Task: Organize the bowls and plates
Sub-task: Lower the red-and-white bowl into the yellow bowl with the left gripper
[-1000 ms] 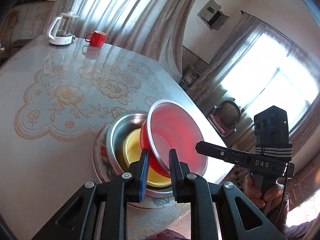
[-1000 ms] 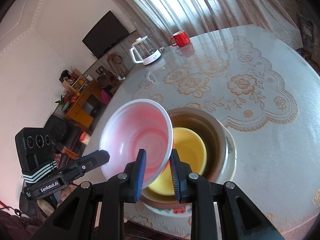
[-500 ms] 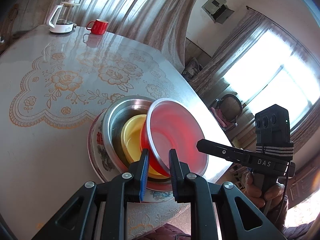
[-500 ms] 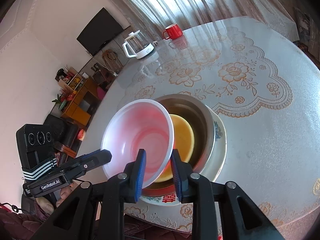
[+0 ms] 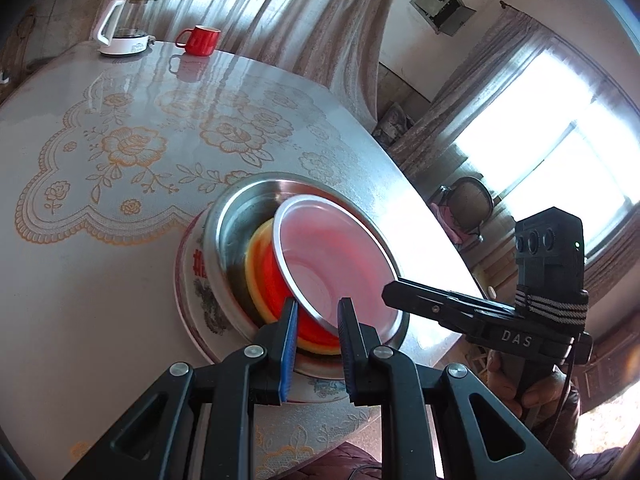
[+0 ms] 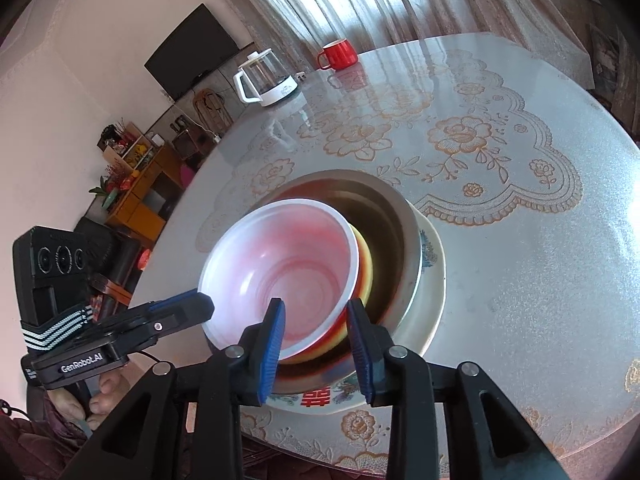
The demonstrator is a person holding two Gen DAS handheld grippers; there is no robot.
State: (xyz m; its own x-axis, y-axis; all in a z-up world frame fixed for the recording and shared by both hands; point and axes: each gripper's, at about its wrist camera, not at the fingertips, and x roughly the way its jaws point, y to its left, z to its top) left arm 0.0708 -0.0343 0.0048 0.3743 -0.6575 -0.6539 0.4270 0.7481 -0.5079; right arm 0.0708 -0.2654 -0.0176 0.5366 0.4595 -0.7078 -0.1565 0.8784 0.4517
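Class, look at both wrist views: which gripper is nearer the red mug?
Neither clearly. The left gripper and right gripper are at the red bowl; the red mug stands far across the table.

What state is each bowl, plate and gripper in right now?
red bowl: tilted, nested in the yellow bowl
yellow bowl: inside the steel bowl
steel bowl: sitting on the plate
plate: flat on the table
left gripper: shut on red bowl rim
right gripper: jaws opening, rim between them
red mug: upright
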